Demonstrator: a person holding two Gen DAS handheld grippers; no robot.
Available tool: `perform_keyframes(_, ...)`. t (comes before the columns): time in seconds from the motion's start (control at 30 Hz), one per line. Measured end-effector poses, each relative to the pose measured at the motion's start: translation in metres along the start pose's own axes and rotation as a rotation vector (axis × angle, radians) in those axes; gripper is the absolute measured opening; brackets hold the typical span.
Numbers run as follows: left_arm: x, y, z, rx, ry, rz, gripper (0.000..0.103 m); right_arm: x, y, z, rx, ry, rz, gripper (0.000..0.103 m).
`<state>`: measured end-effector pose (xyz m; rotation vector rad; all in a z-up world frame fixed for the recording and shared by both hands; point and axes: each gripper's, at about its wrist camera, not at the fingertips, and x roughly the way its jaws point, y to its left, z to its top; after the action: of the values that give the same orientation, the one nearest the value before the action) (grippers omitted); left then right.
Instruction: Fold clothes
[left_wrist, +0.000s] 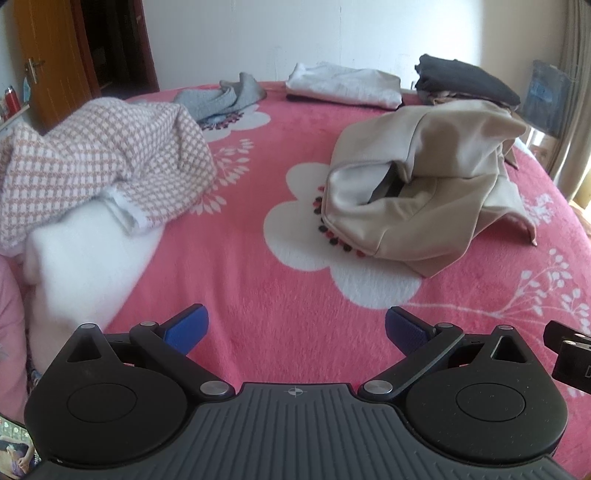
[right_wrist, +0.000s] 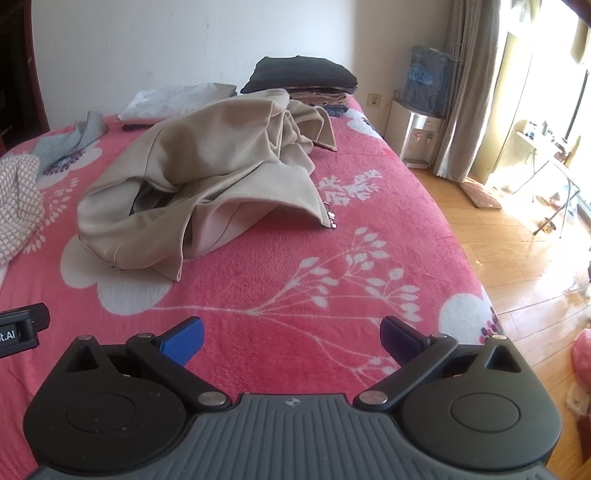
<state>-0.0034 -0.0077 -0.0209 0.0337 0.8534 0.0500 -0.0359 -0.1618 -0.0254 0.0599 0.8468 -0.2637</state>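
A beige zip-up garment (left_wrist: 424, 184) lies crumpled in a heap on the pink floral bed (left_wrist: 258, 295), its zipper edge draped toward four o'clock in the right wrist view.

A bed (left_wrist: 258, 258) under a pink flowered blanket (right_wrist: 295, 258) carries a crumpled beige garment (right_wrist: 192, 184), a checked knit (left_wrist: 92, 162), and folded piles (left_wrist: 343, 86) beyond the tongs.

home bedroom | pink floral bed (right_wrist: 258, 295) | water dispenser (right_wrist: 417, 136) | curtain (right_wrist: 469, 92)

Both wrist views low over bed (left_wrist: 258, 229) — sharing beige jacket (right_wrist: 207, 173), facing wall
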Motion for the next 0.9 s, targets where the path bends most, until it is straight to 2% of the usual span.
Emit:
perform_keyframes(0.5,-0.0037,0.0004,-0.001,0.023,-0.005,0.043,0.103,0.0001,0.0061,0.0012,-0.024,0.0,0.007,0.103)
perform_keyframes(0.9,-0.0079,0.0049,-0.0043,0.023,-0.011,0.047,0.103,-0.0055,0.0089,0.0021,-0.025,-0.012,0.004,0.103)
